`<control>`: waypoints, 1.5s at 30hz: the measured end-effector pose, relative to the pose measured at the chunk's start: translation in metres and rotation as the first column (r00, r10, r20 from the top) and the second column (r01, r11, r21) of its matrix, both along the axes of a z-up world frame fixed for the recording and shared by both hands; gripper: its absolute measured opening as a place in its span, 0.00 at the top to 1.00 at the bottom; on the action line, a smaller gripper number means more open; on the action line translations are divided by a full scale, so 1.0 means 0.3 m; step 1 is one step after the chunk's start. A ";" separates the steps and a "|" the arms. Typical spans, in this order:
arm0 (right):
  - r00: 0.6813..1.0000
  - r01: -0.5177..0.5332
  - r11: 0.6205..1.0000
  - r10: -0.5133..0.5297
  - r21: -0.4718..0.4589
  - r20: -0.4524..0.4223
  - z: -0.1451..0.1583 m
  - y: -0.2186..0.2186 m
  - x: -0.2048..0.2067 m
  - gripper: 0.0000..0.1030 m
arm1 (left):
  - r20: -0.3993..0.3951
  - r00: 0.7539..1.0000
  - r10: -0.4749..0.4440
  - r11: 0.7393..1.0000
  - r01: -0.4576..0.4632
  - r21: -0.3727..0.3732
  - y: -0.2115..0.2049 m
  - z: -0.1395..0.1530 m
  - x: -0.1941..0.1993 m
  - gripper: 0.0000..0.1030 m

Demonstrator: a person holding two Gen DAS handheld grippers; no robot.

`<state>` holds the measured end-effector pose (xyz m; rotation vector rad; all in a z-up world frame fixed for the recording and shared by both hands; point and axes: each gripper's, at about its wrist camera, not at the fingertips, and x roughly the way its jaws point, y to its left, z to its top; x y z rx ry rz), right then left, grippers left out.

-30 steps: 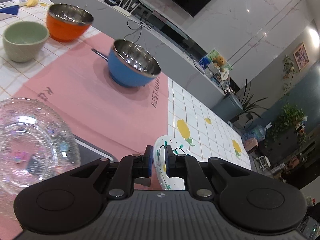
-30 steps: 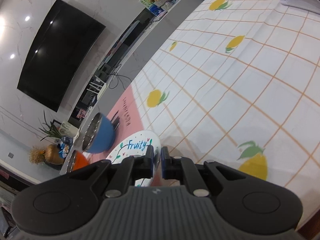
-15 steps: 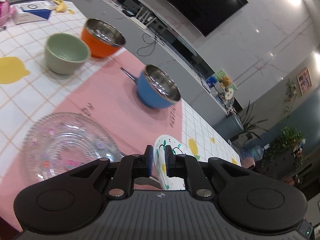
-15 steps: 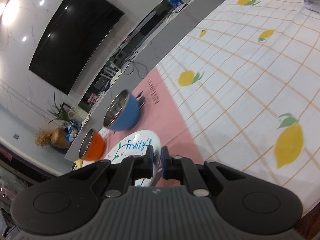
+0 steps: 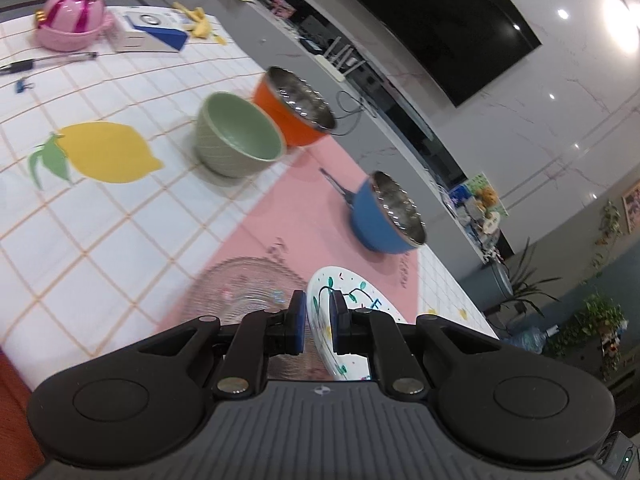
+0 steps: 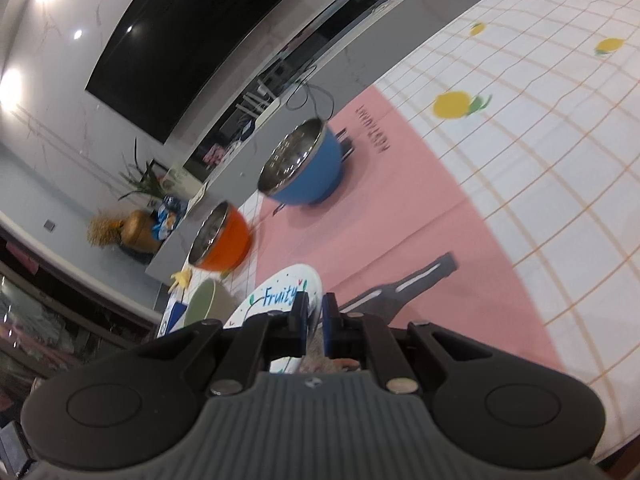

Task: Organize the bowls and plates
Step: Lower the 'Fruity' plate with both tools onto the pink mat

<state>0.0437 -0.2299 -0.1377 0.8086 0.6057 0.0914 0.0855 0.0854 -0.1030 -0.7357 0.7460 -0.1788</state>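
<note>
**Plate in transit, sorting barely begun**

Both grippers clamped on same white "Fruity" plate [image 5: 352, 300]: left gripper [image 5: 318, 326] w/ jaws nearly shut, pinching one rim edge; right gripper [image 6: 314, 324] w/ jaws nearly shut on opposite rim. Plate held tilted, off the surface, above pink mat [image 5: 280, 200].

Directly beside/under plate in left wrist view: clear glass plate [image 5: 240, 284], lying flat on mat edge. Prob. the stacking target, though only a guess. Can't tell whether the two plates touch.

Bowls all separate, none nested:
- blue bowl [image 5: 384, 216], steel-lined, on mat, far side.
- orange bowl [image 5: 296, 112], steel-lined, near mat corner.
- green bowl [image 5: 236, 140], just beside orange one, on lemon-print cloth [image 5: 100, 152].

Done so far, judging by layout: nothing stacked; one plate lifted only.

Left to do: set Fruity plate down (likely onto glass plate), then group or nest 3 bowls.

Risks: two-point hold on thin rim, so uneven hand motion could twist plate; glass plate fragile if dropped onto.

Dark utensil shape [image 6: 416, 280] printed on mat in right wrist view, not a loose item as far as can be told.
</note>
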 end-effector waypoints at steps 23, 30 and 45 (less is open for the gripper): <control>0.990 -0.127 0.972 0.113 -0.200 -0.079 -0.099 0.170 0.064 0.91 | -0.034 0.998 0.043 0.990 -0.038 0.137 0.073 -0.083 -0.017 0.88; 0.990 -0.138 0.951 0.124 -0.278 -0.067 -0.090 0.202 0.068 0.91 | -0.019 0.999 0.038 0.983 -0.034 0.179 0.066 -0.085 -0.013 0.88; 0.992 -0.127 0.934 0.113 -0.334 -0.061 -0.091 0.199 0.050 0.89 | 0.026 1.000 0.016 0.938 -0.024 0.346 0.046 -0.063 -0.021 0.85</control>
